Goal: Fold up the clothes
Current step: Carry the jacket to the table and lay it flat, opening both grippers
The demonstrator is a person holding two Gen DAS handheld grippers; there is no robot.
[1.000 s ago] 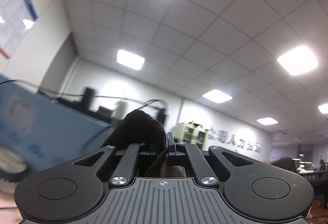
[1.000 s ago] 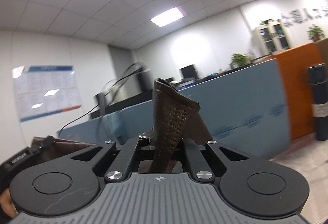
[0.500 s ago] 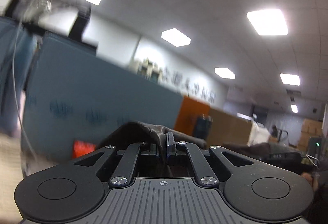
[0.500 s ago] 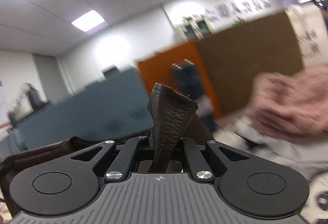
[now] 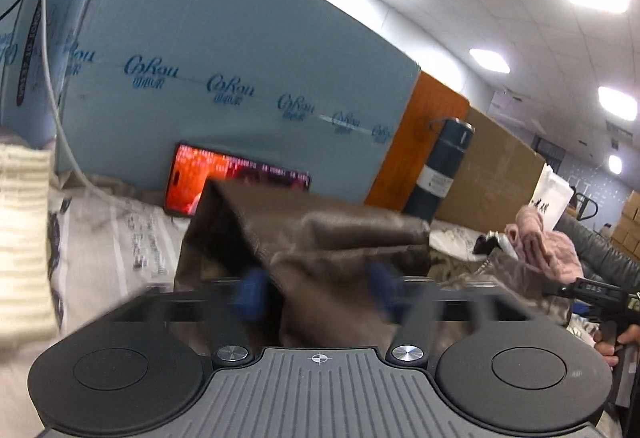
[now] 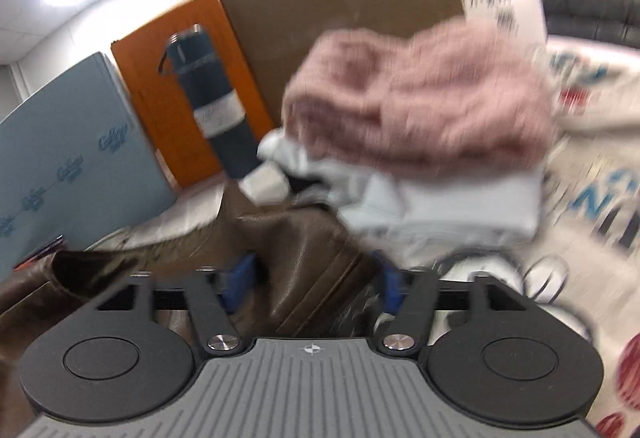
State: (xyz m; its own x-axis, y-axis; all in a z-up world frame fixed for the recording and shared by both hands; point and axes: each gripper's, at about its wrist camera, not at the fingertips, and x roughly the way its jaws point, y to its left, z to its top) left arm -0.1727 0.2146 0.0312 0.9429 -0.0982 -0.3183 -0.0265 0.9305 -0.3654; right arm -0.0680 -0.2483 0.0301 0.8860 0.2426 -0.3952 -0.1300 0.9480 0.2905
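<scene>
Lying crosswise (slumped) between both opening tongs [image 5: 318,292]: brown garment [image 5: 320,238].

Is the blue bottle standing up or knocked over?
Standing up. The blue bottle stands on its base against the orange panel, cap on top.

left claw [image 5: 318,292]: black body, blue pads | right claw [image 6: 314,284]: ribbed grey plate, silver screws

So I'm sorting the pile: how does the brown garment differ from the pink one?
The brown garment looks smooth and leathery with stitched seams; the pink garment looks fluffy and knitted. The brown one lies loose, nearest the camera; the pink one sits folded on a white garment. Both are clothes on the same printed cover.
</scene>
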